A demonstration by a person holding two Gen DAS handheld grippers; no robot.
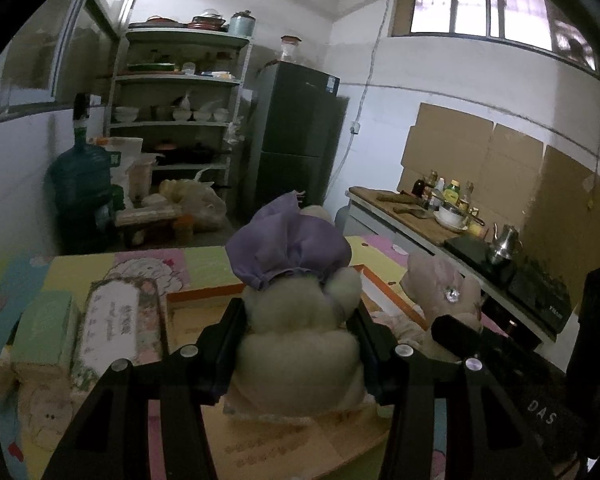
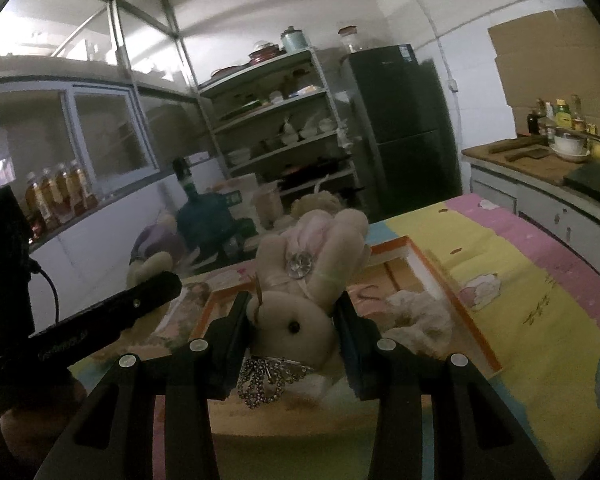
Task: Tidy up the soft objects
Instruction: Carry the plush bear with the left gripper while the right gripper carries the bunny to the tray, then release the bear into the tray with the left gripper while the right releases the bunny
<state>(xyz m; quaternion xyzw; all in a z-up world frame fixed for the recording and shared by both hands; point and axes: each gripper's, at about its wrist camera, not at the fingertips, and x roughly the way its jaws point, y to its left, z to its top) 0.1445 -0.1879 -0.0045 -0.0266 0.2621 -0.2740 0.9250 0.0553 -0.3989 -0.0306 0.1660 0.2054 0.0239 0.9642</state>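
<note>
Pinching a white plush toy with a purple bonnet [image 1: 300, 312], the left tongs [image 1: 300, 344] press their two black fingers against its body from both sides, and the toy is held above the orange-edged box [image 1: 204, 292] on the bench [image 1: 204, 264]. At 3 o'clock from this toy, in the left wrist view, the beige plush rabbit [image 1: 444, 284] is seen beside it, close but apart.

The right tongs [image 2: 292, 328] squeeze this beige plush rabbit [image 2: 300, 312] at its round head, one finger on each side. Its ears point up toward 12 o'clock, with a pink bow and a shiny round gem [image 2: 299, 267] between them. A beaded ornament [image 2: 264, 380] hangs under it, at 6 o'clock. One more fluffy cream thing [image 2: 416, 316] lies inside the box [image 2: 452, 296], at 3 o'clock from the rabbit. The bench [image 2: 500, 248] carries a colourful cartoon cloth. Behind, at 12 o'clock, stand a shelf rack [image 2: 284, 120] and a dark fridge [image 2: 404, 128].
</note>
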